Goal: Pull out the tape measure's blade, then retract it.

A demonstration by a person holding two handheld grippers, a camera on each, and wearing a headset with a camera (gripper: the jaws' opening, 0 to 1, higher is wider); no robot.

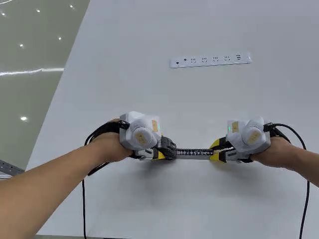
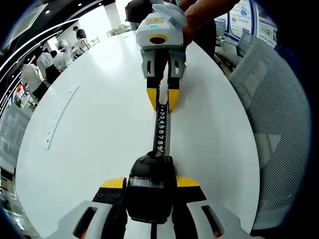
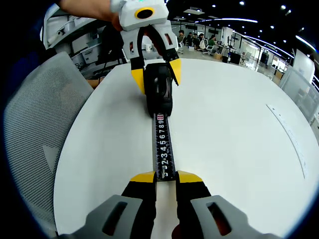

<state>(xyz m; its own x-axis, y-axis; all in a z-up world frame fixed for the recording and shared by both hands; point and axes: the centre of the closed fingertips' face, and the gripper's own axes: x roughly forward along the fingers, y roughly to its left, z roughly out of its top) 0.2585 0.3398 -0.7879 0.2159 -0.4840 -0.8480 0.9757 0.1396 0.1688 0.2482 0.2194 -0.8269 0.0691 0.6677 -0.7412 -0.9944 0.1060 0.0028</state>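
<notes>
Blade part-drawn between both tools.
Left tool (image 1: 160, 154) clamps the tape measure case (image 2: 151, 186); right tool (image 1: 215, 150), jaws nearly closed, pinches the blade (image 3: 164, 147) tip, apparently just above the near worktop (image 1: 149, 74).

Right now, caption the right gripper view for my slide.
Right gripper pinches the blade by its tip; left gripper holds the black tape measure over a white table.
</notes>
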